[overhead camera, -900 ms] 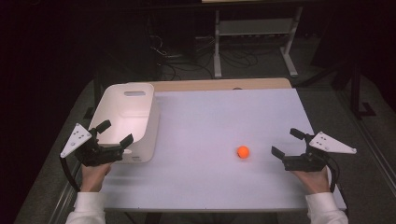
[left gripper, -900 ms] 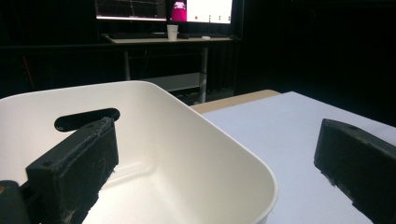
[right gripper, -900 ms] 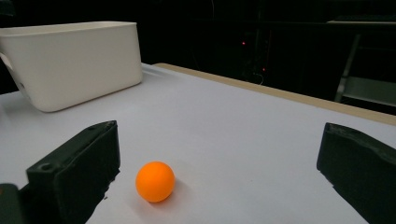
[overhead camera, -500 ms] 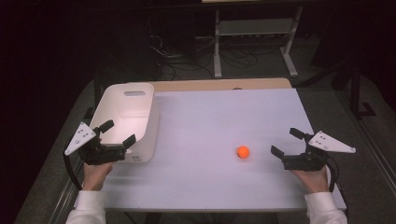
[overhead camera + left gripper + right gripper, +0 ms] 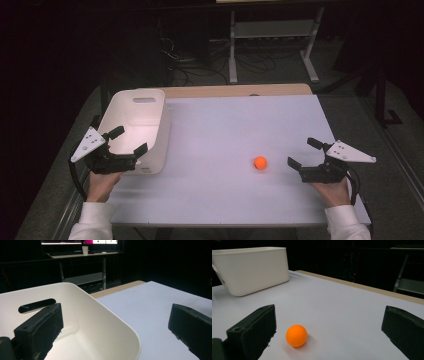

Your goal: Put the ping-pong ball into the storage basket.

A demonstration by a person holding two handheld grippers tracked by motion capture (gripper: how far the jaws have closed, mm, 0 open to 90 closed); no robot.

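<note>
Right tongs (image 5: 304, 155): jaws wide apart, nothing between the pads, low over the worktop (image 5: 230, 130) and aimed at the orange ball (image 5: 260, 162). In the right gripper view the ball (image 5: 296, 335) sits on the worktop just ahead of the jaw at that view's left, off the centreline, not touching it.

Left tongs (image 5: 129, 141): also fully spread, empty, parked at the near end of the white bin (image 5: 137, 117). In the left gripper view one jaw hangs over the bin's inside (image 5: 82, 322), the other over bare worktop, so they straddle the rim.

Ball is on the worktop's right half, near the right tongs, well apart from the bin.

Likely job: grab the ball, drop it in the bin.

Risks as I see them:
- Ball is round and light on a smooth surface. If the nearer jaw touches first during the close, it'll roll away rather than get pinched. Centre it between the pads first.
- Closing above or below the ball's middle may squirt it out.
- Long carry across to the bin; a weak pinch could drop it en route, and it could roll off the edge.
- Left tongs over the rim could nudge the bin or block the drop.
</note>
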